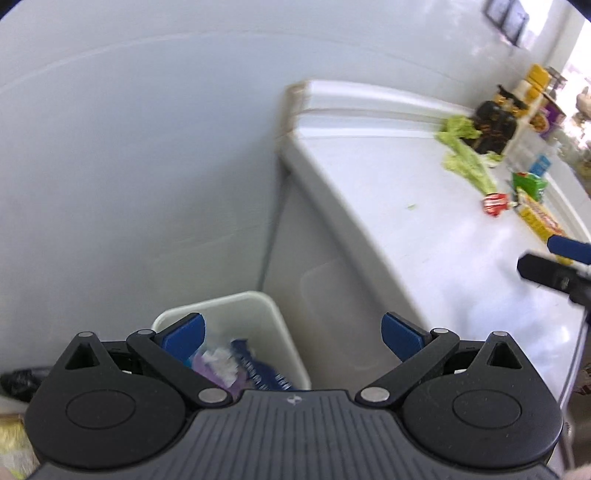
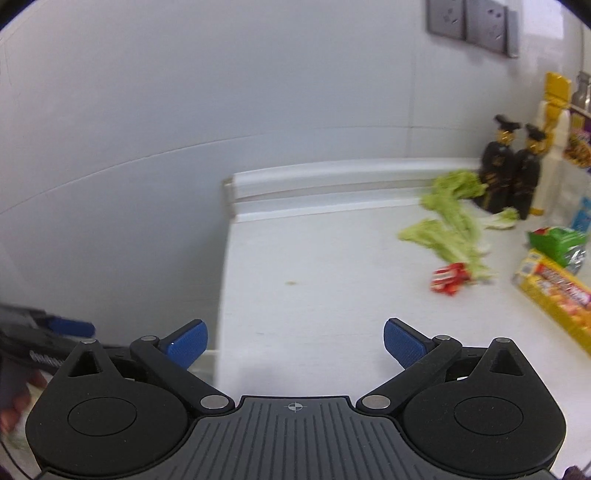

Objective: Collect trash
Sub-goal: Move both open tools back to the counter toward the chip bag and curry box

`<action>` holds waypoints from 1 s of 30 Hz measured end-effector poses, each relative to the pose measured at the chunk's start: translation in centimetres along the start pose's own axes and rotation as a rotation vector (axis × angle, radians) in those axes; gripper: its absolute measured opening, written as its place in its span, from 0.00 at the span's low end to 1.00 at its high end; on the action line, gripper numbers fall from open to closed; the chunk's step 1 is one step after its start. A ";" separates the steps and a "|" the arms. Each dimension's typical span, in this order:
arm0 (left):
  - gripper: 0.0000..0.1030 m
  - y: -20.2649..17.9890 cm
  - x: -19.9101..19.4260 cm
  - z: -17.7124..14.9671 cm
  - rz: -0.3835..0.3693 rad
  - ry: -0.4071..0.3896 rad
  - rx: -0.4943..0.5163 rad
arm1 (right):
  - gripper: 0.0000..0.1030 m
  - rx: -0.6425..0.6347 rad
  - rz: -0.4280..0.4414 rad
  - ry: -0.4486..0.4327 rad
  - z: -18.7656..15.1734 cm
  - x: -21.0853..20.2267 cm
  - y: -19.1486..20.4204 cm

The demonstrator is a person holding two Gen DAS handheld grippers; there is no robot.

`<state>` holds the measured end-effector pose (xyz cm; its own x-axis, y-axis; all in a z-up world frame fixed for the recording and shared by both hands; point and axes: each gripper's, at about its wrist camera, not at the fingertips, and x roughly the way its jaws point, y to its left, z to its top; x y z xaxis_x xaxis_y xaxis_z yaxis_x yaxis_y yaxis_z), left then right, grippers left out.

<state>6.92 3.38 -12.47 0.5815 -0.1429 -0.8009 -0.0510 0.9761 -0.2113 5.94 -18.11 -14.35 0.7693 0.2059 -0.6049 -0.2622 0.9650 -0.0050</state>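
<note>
My left gripper [image 1: 293,336] hangs open and empty above a white trash bin [image 1: 280,325] on the floor beside the counter; the bin holds a dark blue wrapper [image 1: 258,365] and pale crumpled scraps. My right gripper [image 2: 295,341] is open and empty over the white counter [image 2: 314,280], near its left end. On the counter lie a red crumpled wrapper [image 2: 448,278], lettuce leaves [image 2: 450,221], a yellow snack box [image 2: 554,295] and a green packet [image 2: 557,243]. The same red wrapper [image 1: 494,204] and lettuce [image 1: 465,158] show in the left wrist view, where the right gripper's fingers [image 1: 569,249] enter at the right edge.
Two dark bottles [image 2: 511,173] with black caps stand at the counter's back by the wall, with a white and yellow bottle [image 2: 554,144] beside them. Grey wall sockets [image 2: 469,22] sit above. A black bag [image 1: 18,380] lies on the floor left of the bin.
</note>
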 end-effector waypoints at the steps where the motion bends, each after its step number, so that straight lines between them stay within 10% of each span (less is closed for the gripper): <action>1: 0.99 -0.9 0.2 0.6 -0.008 -0.003 0.017 | 1.00 -0.011 -0.010 -0.005 -0.3 -0.4 -1.1; 24: 0.99 -25.3 9.7 9.1 -0.222 -0.022 0.397 | 1.00 0.022 -0.240 -0.014 -4.8 -1.6 -24.2; 30: 0.99 -29.7 12.4 11.8 -0.284 -0.052 0.483 | 1.00 0.058 -0.184 -0.022 -4.9 -0.4 -28.0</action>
<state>25.21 -25.42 -9.57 0.5578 -0.4150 -0.7188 0.4843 0.8661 -0.1241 10.12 -46.04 -17.86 0.8139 0.0275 -0.5803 -0.0819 0.9943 -0.0678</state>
